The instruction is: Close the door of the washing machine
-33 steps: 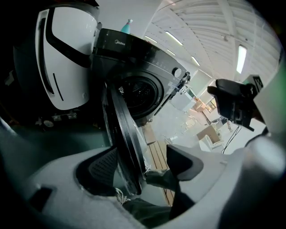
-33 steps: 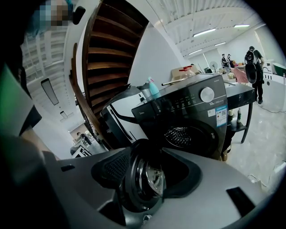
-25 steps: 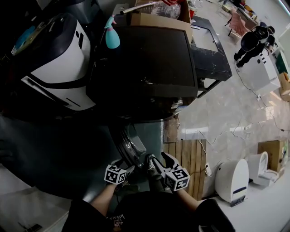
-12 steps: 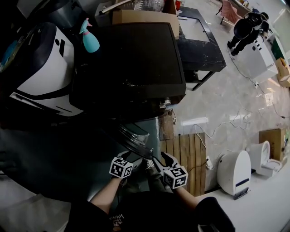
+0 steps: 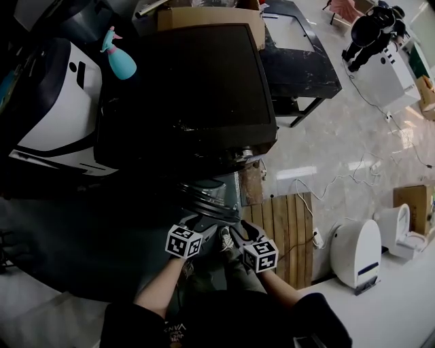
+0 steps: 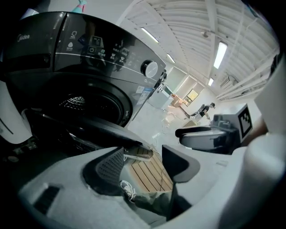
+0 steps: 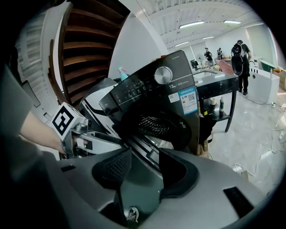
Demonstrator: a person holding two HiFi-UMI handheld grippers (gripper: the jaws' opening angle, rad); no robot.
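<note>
Our left claw [image 6: 143, 159] stands wide, its jaws having just been closing. The free edge of the door [image 6: 89, 129] pokes into the gap close to one pad, and we cannot tell whether it touches. Our right claw [image 7: 145, 163] is wide too and has likewise just been closing; we see the door's rim through its gap, with no pad pressing on it. From the head view the two claws sit side by side just in front of the door, which is partly open, swung out from the front of the washing machine [image 5: 183, 88]. Behind the door the round drum opening [image 7: 152, 125] is dark, and a dial [image 7: 163, 74] sits on the slanted control panel above it. A teal spray bottle [image 5: 117, 58] stands by the machine's far left corner, beside a white and black appliance [image 5: 61, 115]. A cardboard box [image 5: 204, 15] lies behind the machine. To its right are a black table [image 5: 299, 61] and, nearer us on the floor, a wooden pallet [image 5: 289, 231]. Our shoe [image 5: 225, 239] shows between the claws.
</note>
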